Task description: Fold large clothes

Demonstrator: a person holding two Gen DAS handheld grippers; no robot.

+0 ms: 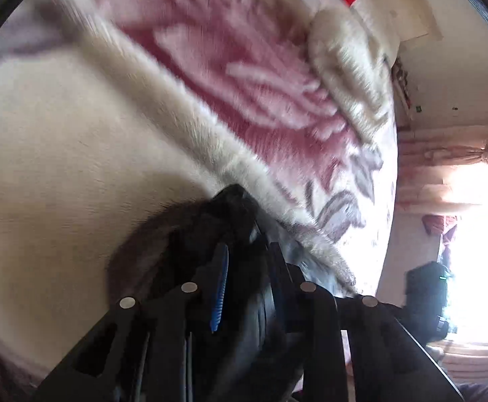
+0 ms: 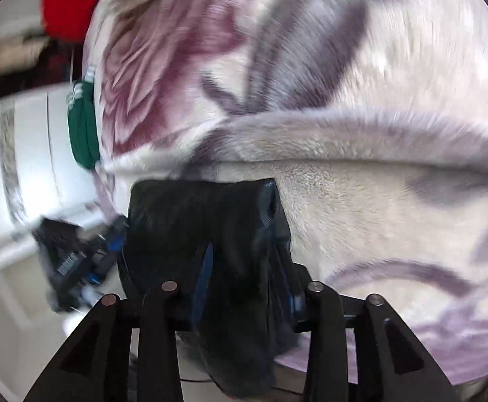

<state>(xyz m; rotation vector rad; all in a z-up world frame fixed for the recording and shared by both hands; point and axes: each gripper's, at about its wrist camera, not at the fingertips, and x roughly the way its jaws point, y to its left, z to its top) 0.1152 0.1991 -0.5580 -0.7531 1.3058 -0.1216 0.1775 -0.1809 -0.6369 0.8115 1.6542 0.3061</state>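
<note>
No text, label, brand or number can be read in either view. In the right wrist view, pale markings on the black device [image 2: 64, 261] at lower left are smeared by motion blur, and the white stripes on the green garment [image 2: 83, 127] at the left form no legible letters.

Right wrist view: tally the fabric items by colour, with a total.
Floral cream-and-pink fleece blanket: 1
Red cloth: 1
Green cloth with white stripes: 1
Dark cloth between the right gripper's fingers: 1
Total: 4
</note>
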